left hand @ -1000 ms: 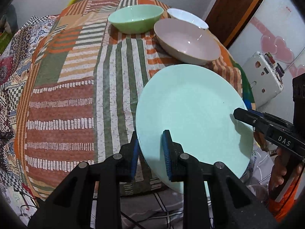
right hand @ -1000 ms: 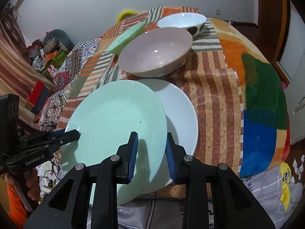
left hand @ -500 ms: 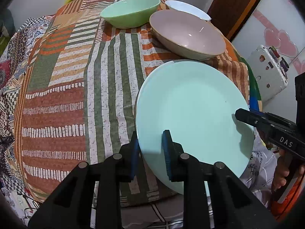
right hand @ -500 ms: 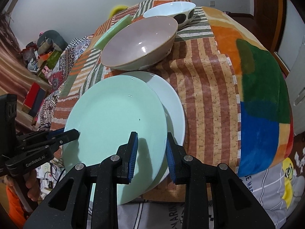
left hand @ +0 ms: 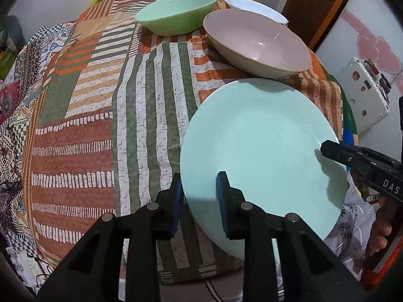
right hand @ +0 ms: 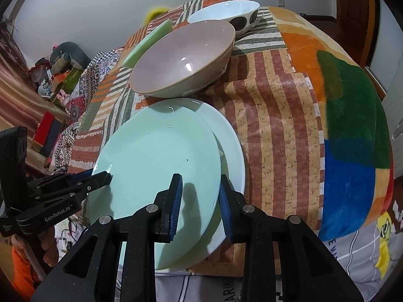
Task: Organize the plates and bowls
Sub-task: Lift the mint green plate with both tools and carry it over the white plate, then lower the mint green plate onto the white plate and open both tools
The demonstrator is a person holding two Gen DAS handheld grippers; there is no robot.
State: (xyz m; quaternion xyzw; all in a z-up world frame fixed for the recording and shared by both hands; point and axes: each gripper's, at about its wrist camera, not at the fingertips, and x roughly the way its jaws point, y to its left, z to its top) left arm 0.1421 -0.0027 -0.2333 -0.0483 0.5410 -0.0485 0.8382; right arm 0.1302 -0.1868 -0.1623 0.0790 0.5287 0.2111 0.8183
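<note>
Domestic premises, a lived-in room of a private home. Evidence: a table draped in a patchwork cloth (left hand: 105, 115) of striped and coloured panels, set with household crockery, namely a pale green plate (left hand: 262, 151), a pink bowl (right hand: 183, 55) and a green bowl (left hand: 176, 12). A wooden door (left hand: 317, 7) stands behind. A white appliance (left hand: 362, 95) bears stickers and pink heart decorations. Clutter of soft toys and boxes (right hand: 58, 75) lines the far wall
</note>
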